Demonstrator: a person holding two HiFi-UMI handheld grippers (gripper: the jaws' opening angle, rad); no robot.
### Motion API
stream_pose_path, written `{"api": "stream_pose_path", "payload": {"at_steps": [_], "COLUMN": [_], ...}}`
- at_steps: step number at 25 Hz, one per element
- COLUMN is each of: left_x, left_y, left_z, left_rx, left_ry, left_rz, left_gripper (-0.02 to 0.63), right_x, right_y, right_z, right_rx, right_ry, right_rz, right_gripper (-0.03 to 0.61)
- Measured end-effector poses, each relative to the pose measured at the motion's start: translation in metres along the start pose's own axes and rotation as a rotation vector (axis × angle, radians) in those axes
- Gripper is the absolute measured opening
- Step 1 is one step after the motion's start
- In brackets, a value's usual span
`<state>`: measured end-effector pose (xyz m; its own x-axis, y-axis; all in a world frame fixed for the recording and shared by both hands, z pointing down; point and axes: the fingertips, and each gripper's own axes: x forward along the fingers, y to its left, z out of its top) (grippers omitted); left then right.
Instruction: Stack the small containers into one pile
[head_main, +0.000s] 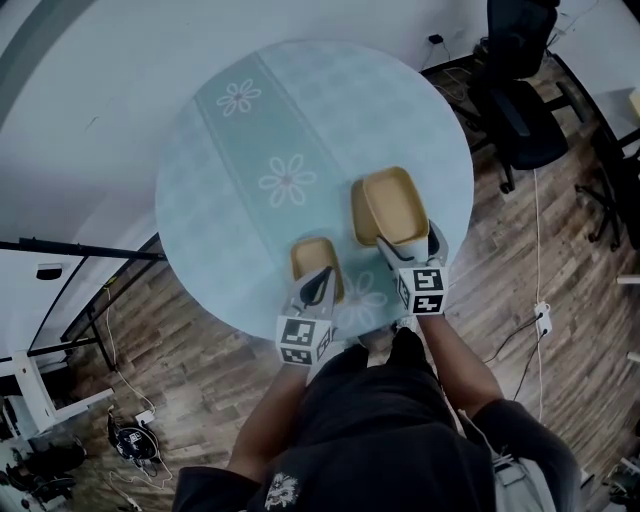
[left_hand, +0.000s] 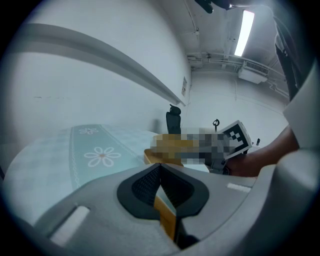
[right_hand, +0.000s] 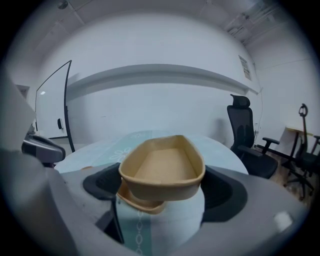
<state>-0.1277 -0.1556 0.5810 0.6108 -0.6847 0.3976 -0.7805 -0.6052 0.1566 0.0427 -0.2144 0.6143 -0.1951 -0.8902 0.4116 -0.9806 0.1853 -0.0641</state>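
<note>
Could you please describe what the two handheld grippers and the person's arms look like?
Both the left gripper and the right gripper have light grey moulded bodies, with black textured pads inside the jaws. Each carries a white cube printed with black square markers. No cables show. The person wears a dark top with a small white emblem; its sleeves leave the forearms bare.
</note>
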Motion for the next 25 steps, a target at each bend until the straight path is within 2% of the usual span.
{"api": "stream_pose_path", "payload": {"at_steps": [11, 16, 25], "left_x": [-0.011, -0.01, -0.012], "left_y": [0.059, 0.063, 0.066], "left_z": [-0.006, -0.01, -0.012], "left_rx": [0.002, 0.002, -0.008], "left_ry": [0.009, 0.017, 0.015], "left_rz": [-0.014, -0.027, -0.032], "left_gripper": [0.006, 0.006, 0.006], "right_x": [0.029, 0.033, 0.036], "right_y": [0.031, 0.03, 0.037], "right_z": [-0.008, -0.014, -0.021], "right_rx": [0.066, 0.117, 0.142], "right_ry": [0.01, 0.006, 0.014], "right_rz": [-0.11, -0.155, -0.18], "right_gripper": [0.5, 0.5, 0.5]}}
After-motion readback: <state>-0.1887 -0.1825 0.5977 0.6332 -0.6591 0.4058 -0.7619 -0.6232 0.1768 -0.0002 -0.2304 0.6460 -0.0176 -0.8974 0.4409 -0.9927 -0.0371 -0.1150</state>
